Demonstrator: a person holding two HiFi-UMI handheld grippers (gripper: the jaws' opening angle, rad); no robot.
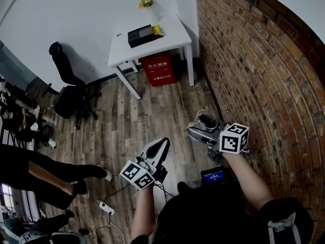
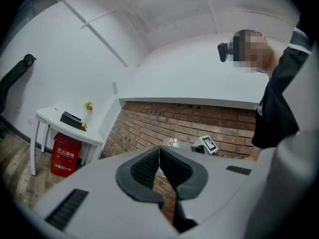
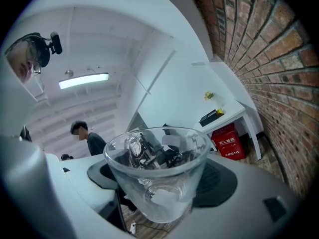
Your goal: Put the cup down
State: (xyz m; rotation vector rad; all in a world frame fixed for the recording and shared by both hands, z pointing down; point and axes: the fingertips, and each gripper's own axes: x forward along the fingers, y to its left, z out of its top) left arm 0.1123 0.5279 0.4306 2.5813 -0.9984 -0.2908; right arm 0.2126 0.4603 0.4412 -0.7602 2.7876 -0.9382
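Head view is showing the task hardly begun. The right tool (image 1: 204, 127) is clenching a clear glass cup (image 1: 207, 121) in mid-air, its jaws pressing the cup's sides in the right gripper view. Only floor is lying beneath, so the whole setting-down is waiting to be done. The left tool (image 1: 161, 146) is hanging beside it, jaws closed together on nothing. A brick wall (image 1: 254, 60) is running along the outer side of the right tool, and a wood-plank floor (image 1: 152, 111) is spreading below both tools. Well ahead of them a white counter (image 1: 170, 37) is standing by the wall, probably serving as the landing place. It is sheltering a red box (image 1: 160, 67) underneath and carrying a black box (image 1: 140, 35) and small yellow flowers (image 1: 146, 2).
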